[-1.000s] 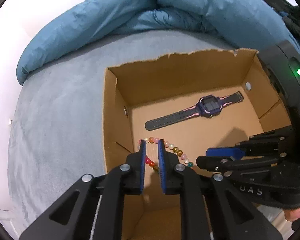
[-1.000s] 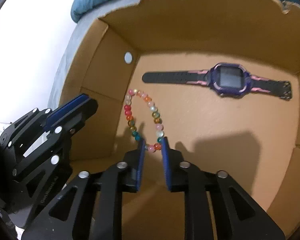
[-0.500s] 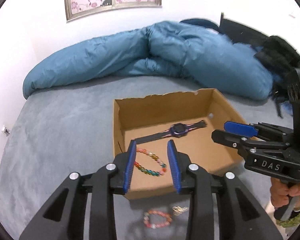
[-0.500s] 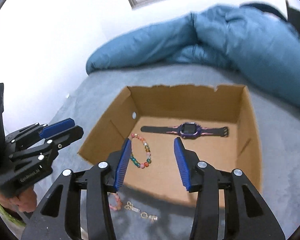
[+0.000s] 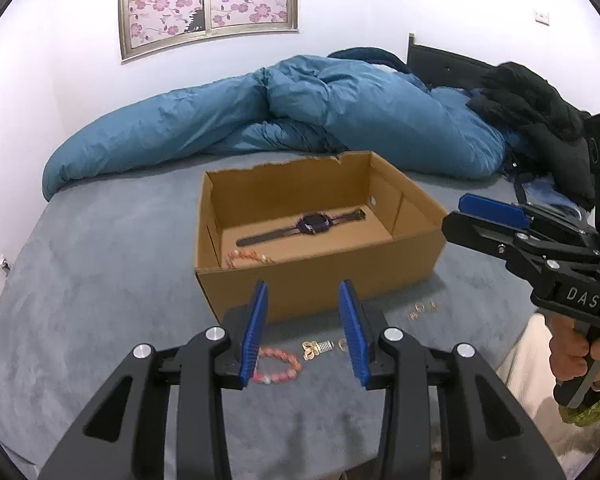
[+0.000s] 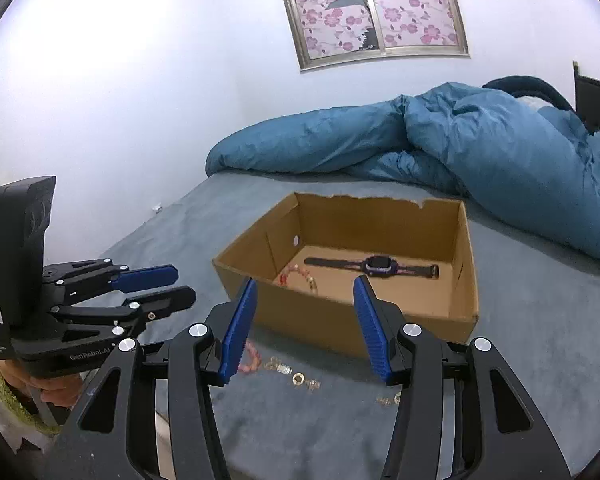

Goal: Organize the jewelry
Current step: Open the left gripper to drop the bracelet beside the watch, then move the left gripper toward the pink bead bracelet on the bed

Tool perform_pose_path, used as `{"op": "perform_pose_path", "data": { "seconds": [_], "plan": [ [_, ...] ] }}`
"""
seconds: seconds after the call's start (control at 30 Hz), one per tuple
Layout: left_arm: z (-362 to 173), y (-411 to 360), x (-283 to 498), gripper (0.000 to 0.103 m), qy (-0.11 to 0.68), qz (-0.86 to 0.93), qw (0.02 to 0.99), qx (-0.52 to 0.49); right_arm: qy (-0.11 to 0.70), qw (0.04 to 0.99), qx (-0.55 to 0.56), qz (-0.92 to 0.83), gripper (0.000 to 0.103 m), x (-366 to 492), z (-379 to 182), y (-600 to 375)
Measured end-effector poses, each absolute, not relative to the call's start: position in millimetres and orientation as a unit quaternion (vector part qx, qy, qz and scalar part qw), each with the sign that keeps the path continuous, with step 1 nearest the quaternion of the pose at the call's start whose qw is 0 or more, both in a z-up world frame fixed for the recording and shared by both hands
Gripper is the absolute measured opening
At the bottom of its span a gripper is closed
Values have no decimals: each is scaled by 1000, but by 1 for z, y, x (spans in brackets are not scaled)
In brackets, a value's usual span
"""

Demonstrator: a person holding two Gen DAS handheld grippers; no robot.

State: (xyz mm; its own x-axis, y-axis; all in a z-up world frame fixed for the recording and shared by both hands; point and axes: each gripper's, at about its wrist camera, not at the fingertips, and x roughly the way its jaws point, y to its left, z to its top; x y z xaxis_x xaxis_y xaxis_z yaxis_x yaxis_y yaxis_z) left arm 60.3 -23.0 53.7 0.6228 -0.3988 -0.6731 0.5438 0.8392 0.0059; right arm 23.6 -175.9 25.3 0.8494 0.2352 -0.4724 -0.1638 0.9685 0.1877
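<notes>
An open cardboard box [image 5: 324, 276] [image 6: 340, 320] stands on the grey bed. Inside lie a purple watch [image 5: 314, 224] [image 6: 378, 266] and a multicoloured bead bracelet [image 5: 246, 258] [image 6: 300, 274]. In front of the box on the bed lie a pink bead bracelet [image 5: 278, 366] [image 6: 250, 358] and small gold pieces [image 5: 318, 347] [image 6: 298, 378], with more gold pieces to the right [image 5: 420, 310] [image 6: 388, 400]. My left gripper [image 5: 304, 328] is open and empty above the pink bracelet. My right gripper [image 6: 304, 328] is open and empty in front of the box.
A rumpled blue duvet [image 5: 300, 120] [image 6: 460, 148] lies along the back of the bed. Dark clothing [image 5: 540, 120] is piled at the right. A white wall with a flowered window [image 6: 372, 12] stands behind. The bed's front edge is close below the grippers.
Both grippers have pulled back out of the box, risen and opened wide. The multicoloured bracelet stays in the box. The loose jewelry in front of the box has come into view.
</notes>
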Motion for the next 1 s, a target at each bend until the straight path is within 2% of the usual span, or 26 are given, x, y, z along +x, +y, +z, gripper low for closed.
{"op": "perform_pose_path", "data": {
  "seconds": [0.3, 0.43, 0.57, 1.0],
  "plan": [
    [4, -23, 36, 35, 370, -272, 879, 127, 301, 949, 40, 82, 48, 2, -31, -186],
    [-21, -26, 29, 35, 381, -282, 869, 143, 334, 939, 38, 67, 40, 2, -63, -193],
    [-44, -32, 30, 35, 389, -285, 860, 167, 353, 933, 43, 60, 37, 6, -84, -194],
    [-80, -41, 80, 35, 409, -241, 855, 209, 351, 932, 55, 71, 37, 8, -89, -180]
  ]
}}
